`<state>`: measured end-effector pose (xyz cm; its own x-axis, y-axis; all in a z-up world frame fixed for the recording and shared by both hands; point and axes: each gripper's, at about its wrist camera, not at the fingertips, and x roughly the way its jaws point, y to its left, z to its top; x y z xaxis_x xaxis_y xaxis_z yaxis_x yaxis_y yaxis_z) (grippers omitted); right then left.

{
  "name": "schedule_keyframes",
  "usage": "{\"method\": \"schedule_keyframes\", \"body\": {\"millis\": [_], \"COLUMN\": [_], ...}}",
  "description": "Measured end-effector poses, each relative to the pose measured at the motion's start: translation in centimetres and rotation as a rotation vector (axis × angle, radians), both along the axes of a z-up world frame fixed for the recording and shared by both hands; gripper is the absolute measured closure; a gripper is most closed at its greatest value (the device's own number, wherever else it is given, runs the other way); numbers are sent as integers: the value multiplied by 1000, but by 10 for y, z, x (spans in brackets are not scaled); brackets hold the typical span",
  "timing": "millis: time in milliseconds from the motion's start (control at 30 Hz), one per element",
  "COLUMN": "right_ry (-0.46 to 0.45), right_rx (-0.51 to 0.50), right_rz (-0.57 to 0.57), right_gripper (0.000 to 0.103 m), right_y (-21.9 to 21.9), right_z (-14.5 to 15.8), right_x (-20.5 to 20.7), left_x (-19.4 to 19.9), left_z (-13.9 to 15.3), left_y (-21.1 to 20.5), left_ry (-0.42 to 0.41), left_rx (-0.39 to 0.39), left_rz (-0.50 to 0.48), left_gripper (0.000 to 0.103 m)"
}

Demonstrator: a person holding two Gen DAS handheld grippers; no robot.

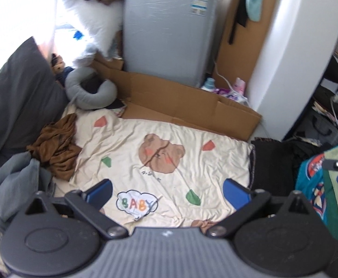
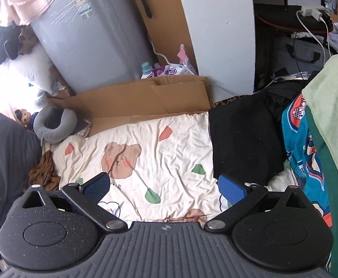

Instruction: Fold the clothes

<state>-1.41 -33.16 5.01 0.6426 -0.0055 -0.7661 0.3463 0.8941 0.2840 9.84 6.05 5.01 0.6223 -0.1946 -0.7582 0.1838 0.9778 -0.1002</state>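
Left tool [image 1: 167,191] spread wide, empty, above cream bear blanket [image 1: 169,143]. Right tool [image 2: 164,188] spread too, holding nothing, near black garment [image 2: 243,139]. Brown garment [image 1: 57,146] crumpled beside blanket.

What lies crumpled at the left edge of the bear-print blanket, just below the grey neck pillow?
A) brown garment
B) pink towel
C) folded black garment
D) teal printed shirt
A: the brown garment sits bunched at the bear-print blanket's left edge, below the grey neck pillow; the folded black garment lies on the opposite side.
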Motion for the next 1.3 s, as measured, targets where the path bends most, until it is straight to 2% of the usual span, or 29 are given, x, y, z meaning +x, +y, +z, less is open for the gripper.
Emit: {"method": "schedule_keyframes", "body": {"millis": [200,600,700,1133,1300], "right_ry": [1,14,12,22,18], "right_rx": [-2,22,35,-19,-22], "right_rz": [51,173,201,259,279], "right_gripper": [1,1,1,1,1], "right_y": [22,57,64,78,79], "right_z": [-15,-37,-39,-42,-43], "right_x": [1,1,0,-7,-4], "left_x": [-8,-17,-19,-24,-24], "left_z": [-23,-64,-69,-80,-81], "left_y": [12,-5,-9,-20,-21], "left_ry": [5,34,34,51,29], "left_rx": [-2,16,16,41,66], "left_rz": [93,130,145,133,139], "left_gripper": [1,1,1,1,1]}}
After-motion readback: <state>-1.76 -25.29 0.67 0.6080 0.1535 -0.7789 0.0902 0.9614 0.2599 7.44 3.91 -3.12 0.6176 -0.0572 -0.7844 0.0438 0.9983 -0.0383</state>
